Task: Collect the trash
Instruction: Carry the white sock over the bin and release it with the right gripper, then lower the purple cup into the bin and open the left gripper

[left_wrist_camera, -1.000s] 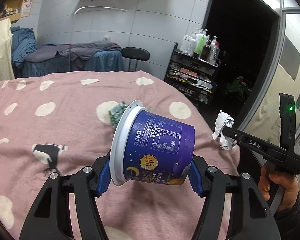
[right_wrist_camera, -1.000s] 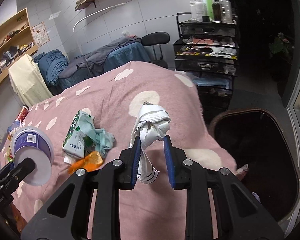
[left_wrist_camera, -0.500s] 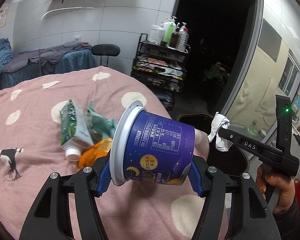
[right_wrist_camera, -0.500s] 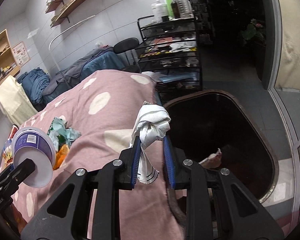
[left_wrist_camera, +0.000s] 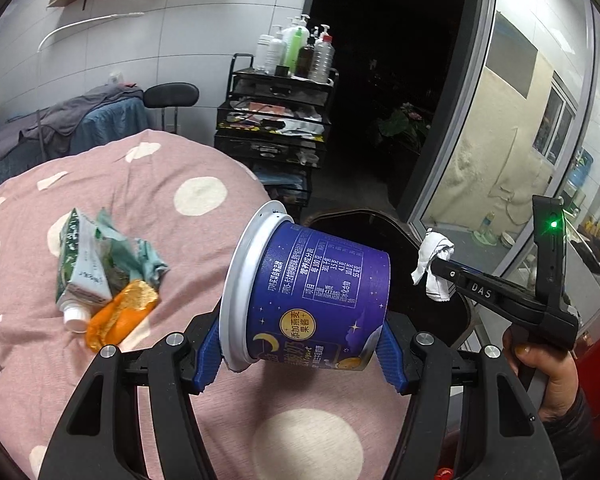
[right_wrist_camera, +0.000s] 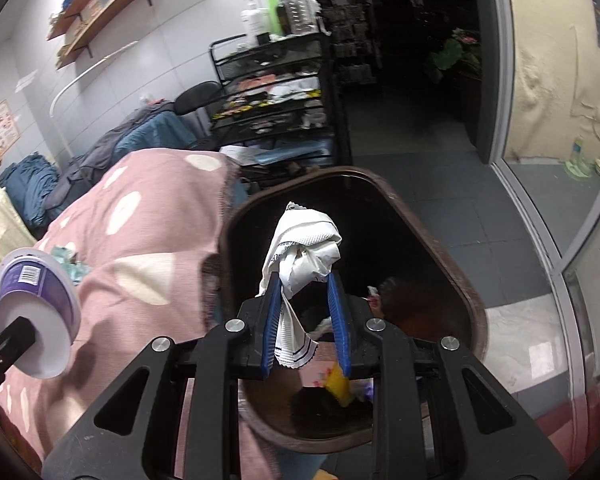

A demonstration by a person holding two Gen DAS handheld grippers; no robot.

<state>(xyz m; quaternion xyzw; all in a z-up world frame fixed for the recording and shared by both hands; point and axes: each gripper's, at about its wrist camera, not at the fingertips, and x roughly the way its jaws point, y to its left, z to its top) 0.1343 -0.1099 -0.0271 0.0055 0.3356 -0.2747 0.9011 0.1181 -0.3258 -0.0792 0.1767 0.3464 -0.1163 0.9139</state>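
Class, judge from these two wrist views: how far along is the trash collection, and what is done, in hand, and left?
Done: some litter already lies in the brown bin. In hand: the right gripper holds a crumpled white wrapper over the bin's opening; the left gripper grips a purple cup, not yet over it. Left: a green carton, teal wrapper and orange wrapper on the pink bedspread.

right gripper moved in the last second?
Yes. The right gripper, shut on the crumpled white wrapper, has swung off the pink spotted bedspread and now hangs over the open brown trash bin.
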